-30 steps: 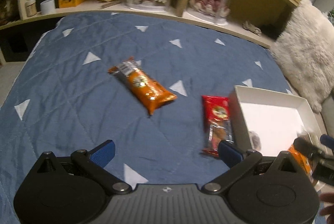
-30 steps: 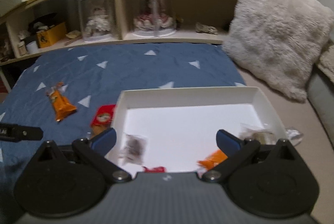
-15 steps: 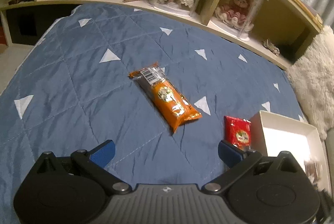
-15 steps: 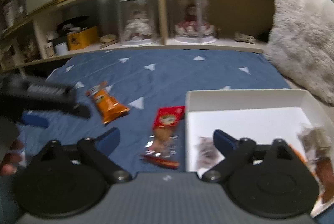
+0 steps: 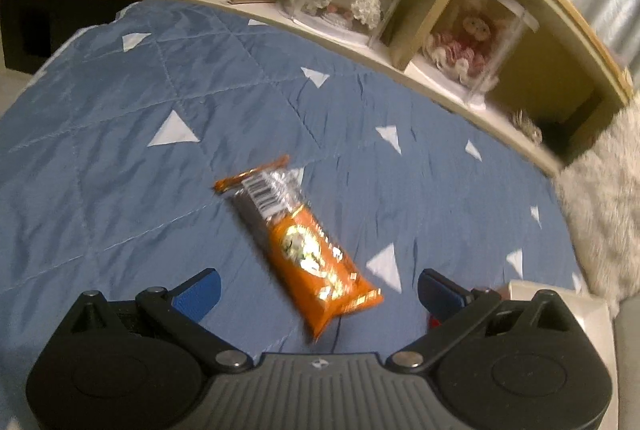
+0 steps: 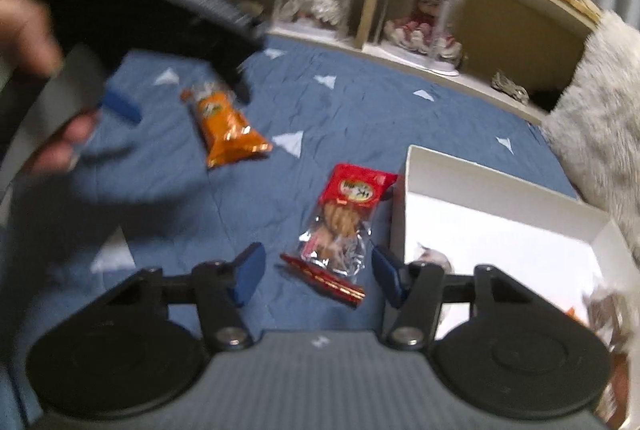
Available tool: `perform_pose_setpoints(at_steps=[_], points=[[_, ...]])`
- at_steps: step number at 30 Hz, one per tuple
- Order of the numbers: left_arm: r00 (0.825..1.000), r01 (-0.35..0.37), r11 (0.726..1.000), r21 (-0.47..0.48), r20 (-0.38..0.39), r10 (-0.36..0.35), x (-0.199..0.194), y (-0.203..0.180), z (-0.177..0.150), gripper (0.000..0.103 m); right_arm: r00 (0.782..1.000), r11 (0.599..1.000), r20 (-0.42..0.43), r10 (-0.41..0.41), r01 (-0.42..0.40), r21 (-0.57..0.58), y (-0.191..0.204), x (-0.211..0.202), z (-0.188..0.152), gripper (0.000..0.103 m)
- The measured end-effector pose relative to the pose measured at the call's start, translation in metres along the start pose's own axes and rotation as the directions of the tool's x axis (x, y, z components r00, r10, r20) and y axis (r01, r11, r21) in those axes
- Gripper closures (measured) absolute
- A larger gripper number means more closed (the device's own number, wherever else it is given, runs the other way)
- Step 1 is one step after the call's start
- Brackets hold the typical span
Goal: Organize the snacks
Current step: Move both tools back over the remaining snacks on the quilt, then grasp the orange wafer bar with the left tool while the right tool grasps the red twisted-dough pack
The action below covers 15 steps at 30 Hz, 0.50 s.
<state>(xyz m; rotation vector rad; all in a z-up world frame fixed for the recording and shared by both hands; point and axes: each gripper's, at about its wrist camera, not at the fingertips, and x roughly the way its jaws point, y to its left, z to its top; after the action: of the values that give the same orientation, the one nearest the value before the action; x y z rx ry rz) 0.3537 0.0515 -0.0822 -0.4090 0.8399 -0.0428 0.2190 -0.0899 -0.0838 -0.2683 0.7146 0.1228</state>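
Red cracker packet (image 6: pixel 347 226) flat on quilt (image 6: pixel 340 117), beside white box (image 6: pixel 496 189). Right gripper (image 6: pixel 318 272) closing, packet's near end between jaws, apparently untouched. Left gripper (image 5: pixel 318 290) wide over orange packet (image 5: pixel 304 250). Light, crinkly, slippery film; brittle contents. Pinch gently across middle.

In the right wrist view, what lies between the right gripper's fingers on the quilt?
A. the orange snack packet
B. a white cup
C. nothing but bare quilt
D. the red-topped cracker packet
D: the red-topped cracker packet lies on the blue quilt between the closing jaws of the right gripper, not yet pinched; the orange snack packet lies farther off, nearer the left gripper.
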Motion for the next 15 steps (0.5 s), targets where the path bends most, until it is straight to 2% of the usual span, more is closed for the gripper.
perform_pose_setpoints(at_steps=[3, 5, 9, 12, 15], points=[[1.0, -0.002, 1.0, -0.002, 0.003, 0.002, 0.015, 0.0, 0.002, 0.0, 1.0, 0.994, -0.01, -0.02, 0.019, -0.108, 0.011, 0.003, -0.003, 0.041], [1.0, 0.01, 0.999, 0.034, 0.008, -0.011, 0.023, -0.004, 0.003, 0.0, 0.999, 0.982, -0.014, -0.035, 0.032, -0.188, 0.019, 0.004, -0.006, 0.042], [0.999, -0.025, 0.99, 0.139, 0.041, 0.019, 0.035, -0.014, 0.002, 0.0, 0.996, 0.928, 0.001, -0.093, 0.087, -0.363, 0.035, 0.008, -0.015, 0.046], [0.998, -0.035, 0.989, 0.144, 0.06, 0.026, 0.042, -0.016, 0.004, 0.0, 0.994, 0.899, 0.003, -0.113, 0.104, -0.425, 0.041, 0.014, -0.019, 0.053], [0.997, -0.047, 0.989, 0.14, 0.07, 0.037, 0.05, -0.015, 0.003, 0.0, 0.989, 0.864, 0.02, -0.147, 0.138, -0.485, 0.041, 0.022, -0.022, 0.053]])
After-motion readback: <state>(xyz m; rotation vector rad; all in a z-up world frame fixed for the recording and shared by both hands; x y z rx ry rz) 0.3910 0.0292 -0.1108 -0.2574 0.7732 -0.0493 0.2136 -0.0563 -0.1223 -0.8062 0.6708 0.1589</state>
